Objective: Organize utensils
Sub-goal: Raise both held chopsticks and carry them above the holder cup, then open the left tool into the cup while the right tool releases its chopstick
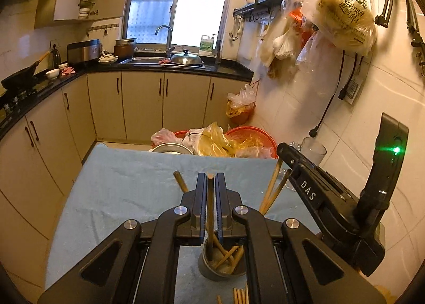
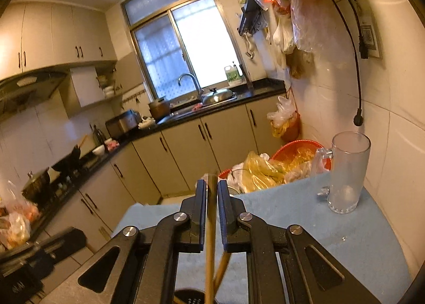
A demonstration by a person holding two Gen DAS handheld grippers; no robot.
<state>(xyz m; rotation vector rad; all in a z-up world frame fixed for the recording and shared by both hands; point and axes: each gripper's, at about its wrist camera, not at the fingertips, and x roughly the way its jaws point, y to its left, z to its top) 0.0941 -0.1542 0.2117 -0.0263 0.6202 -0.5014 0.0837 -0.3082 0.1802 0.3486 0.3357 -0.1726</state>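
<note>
Left tongs (image 1: pixel 210 187) clamped on one brown wooden chopstick (image 1: pixel 210 213) above round grey metal holder (image 1: pixel 212 269); right tongs (image 2: pixel 212 195) pinching another wooden chopstick (image 2: pixel 211 224).

Two wrist fisheyes, close above a blue-clothed table (image 1: pixel 127 179)

Both look forward along their fingers toward the bright sliding window (image 1: pixel 180 3), the right one tilted; they share the red plastic basket (image 2: pixel 297 151) and steel sink (image 1: pixel 143 60).

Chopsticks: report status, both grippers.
Left gripper shut on chopstick above holder cup. Right gripper shut on chopstick. Glass mug stands clear, right.
</note>
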